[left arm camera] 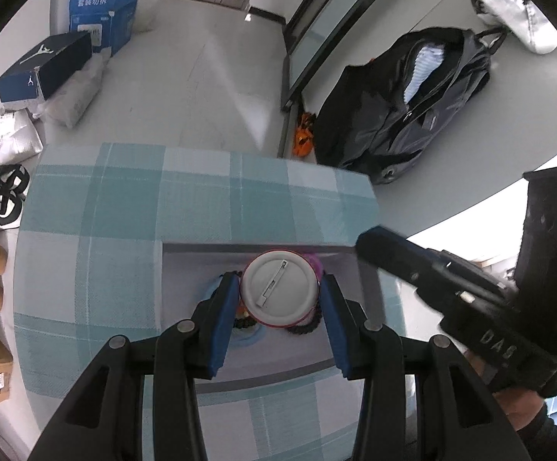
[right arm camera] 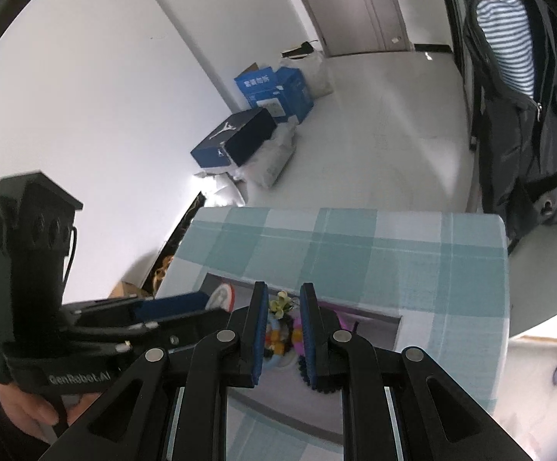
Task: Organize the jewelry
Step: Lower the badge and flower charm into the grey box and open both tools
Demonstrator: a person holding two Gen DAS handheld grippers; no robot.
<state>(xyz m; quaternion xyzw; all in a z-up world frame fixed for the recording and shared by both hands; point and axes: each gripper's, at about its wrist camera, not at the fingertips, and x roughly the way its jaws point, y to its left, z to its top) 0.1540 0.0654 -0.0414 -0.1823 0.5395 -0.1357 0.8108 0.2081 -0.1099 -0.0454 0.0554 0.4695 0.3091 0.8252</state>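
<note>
Above the grey tray [left arm camera: 186,269] on the checked tabletop [left arm camera: 105,223], left hand-held gripper [left arm camera: 278,288] clamping a round pin badge [left arm camera: 278,288] back-up, right hand-held gripper [right arm camera: 283,307] parted, empty, over beaded bracelets [right arm camera: 278,340] in the tray

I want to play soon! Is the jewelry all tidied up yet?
Not yet. Some beaded pieces already lie in the grey tray. The left tongs grip a round pin badge above it. The right tongs look empty, hovering over the tray. The badge isn't set down yet.
</note>
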